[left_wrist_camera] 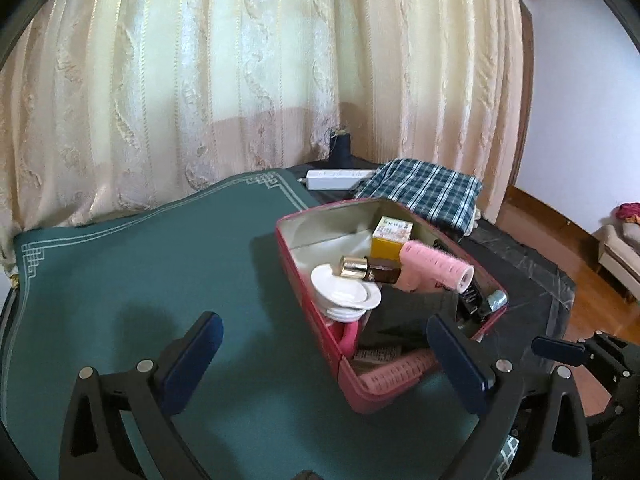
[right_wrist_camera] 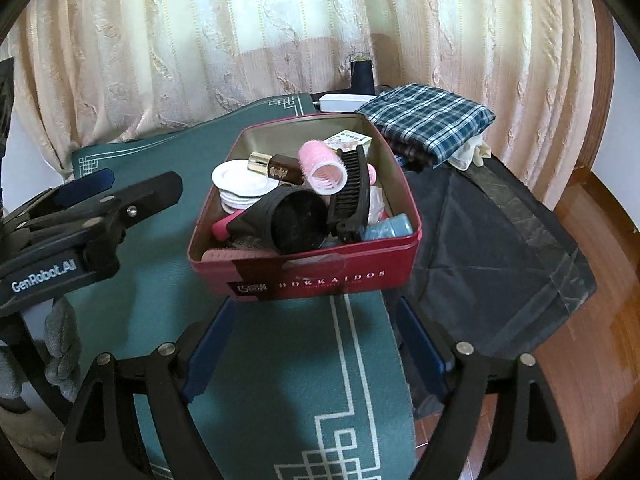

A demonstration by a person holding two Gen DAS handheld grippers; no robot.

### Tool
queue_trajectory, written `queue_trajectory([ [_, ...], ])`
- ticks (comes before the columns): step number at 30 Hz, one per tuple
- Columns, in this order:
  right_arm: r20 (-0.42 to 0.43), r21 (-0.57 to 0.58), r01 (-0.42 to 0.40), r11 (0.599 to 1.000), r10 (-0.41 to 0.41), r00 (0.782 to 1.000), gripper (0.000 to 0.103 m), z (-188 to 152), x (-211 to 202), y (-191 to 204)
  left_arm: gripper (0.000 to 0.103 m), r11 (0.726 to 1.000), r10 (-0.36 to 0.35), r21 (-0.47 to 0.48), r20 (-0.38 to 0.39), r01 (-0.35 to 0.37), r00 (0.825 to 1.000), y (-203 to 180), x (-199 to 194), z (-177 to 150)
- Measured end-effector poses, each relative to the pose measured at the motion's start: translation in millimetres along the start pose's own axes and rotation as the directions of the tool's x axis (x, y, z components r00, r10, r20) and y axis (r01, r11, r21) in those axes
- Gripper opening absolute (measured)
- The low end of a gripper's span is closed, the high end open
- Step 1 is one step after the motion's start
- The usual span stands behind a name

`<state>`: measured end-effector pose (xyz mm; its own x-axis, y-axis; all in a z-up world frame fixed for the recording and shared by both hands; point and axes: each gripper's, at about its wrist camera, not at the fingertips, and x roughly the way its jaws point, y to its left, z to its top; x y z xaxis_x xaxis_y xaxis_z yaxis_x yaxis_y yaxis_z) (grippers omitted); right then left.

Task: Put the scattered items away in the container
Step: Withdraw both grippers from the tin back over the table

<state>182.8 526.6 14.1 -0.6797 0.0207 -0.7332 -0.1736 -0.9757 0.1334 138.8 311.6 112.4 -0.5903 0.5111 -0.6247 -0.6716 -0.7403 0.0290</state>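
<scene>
Red tin (right_wrist_camera: 320,276) full of small things on a green mat (right_wrist_camera: 280,360)

The right gripper (right_wrist_camera: 316,352) stands open just before the tin; a pink roller (right_wrist_camera: 324,168), black brush (right_wrist_camera: 352,188) and white lids (right_wrist_camera: 240,184) lie inside.

A red tin (right_wrist_camera: 308,276), lidless, is set on a green mat; it is filled with a pink roller (right_wrist_camera: 323,171), black comb (right_wrist_camera: 352,196), white lids (right_wrist_camera: 240,184) and brown bottle (right_wrist_camera: 280,169)

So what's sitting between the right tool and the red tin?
Nothing: in the right wrist view only bare green mat with its white line pattern lies between the open right tool and the red tin.
</scene>
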Motion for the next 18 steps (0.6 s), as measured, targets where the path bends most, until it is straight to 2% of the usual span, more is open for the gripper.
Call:
queue_trajectory([
  [4, -0.003, 0.000, 0.001, 1.000, -0.001, 1.000, 0.085, -4.7, -1.1, 2.2, 0.103, 1.000, -0.002, -0.020, -0.023, 0.001, 1.000, -1.7, -0.4, -3.5],
  [12, -0.014, 0.033, -0.014, 0.999, 0.015, 1.000, 0.087, -8.9, 2.1, -1.2, 0.103, 0.992, -0.107, -0.071, -0.037, 0.104, 0.994, -0.7, 0.3, -5.2],
  [18, -0.023, 0.046, -0.015, 0.999, 0.016, 1.000, 0.088, -11.2, 4.8, -1.7, 0.103, 0.995, -0.088, -0.043, -0.032, 0.086, 0.996, -4.7, 2.1, -6.5],
])
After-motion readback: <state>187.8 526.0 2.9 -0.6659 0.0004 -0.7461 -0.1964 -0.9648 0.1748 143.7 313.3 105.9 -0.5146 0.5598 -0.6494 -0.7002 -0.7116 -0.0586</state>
